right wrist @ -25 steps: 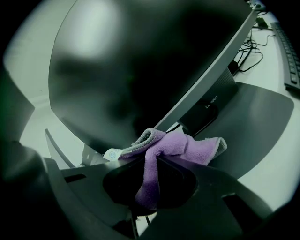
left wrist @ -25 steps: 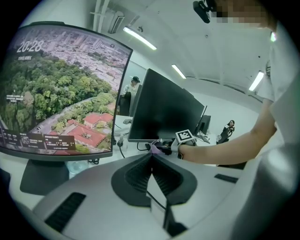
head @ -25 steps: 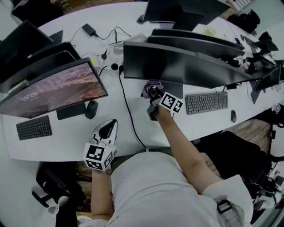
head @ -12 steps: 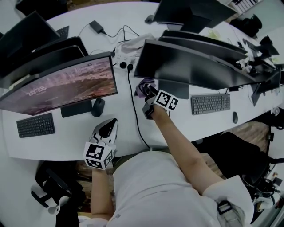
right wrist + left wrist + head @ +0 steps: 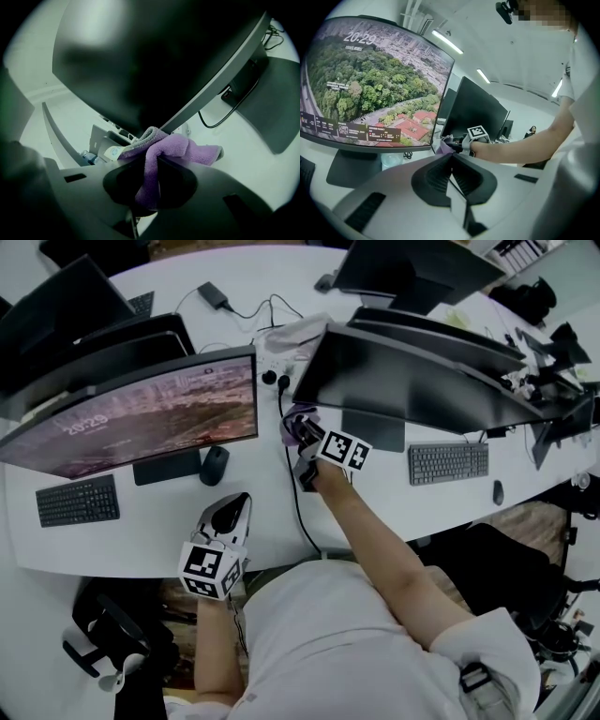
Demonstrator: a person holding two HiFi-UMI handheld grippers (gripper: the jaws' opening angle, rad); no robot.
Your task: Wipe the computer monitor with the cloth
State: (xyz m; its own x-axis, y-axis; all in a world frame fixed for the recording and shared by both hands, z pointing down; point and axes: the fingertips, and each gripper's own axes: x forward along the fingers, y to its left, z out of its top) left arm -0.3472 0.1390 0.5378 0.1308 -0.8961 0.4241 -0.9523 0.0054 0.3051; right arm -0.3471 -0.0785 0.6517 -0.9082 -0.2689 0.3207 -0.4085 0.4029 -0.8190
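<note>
My right gripper is shut on a purple cloth, held at the lower left corner of the dark curved monitor. In the right gripper view the cloth bunches out of the jaws and touches the bottom edge of that dark monitor. My left gripper hangs near the desk's front edge, shut with nothing in it. In the left gripper view its jaws point toward the lit monitor, the cloth and the right gripper's marker cube.
A lit curved monitor stands at the left with a mouse and a keyboard before it. A second keyboard and a mouse lie at the right. A black cable crosses the white desk. More monitors stand behind.
My right gripper has carried the cloth leftward along the dark monitor's lower edge, from near its stand to its left corner. The left gripper has stayed put.
</note>
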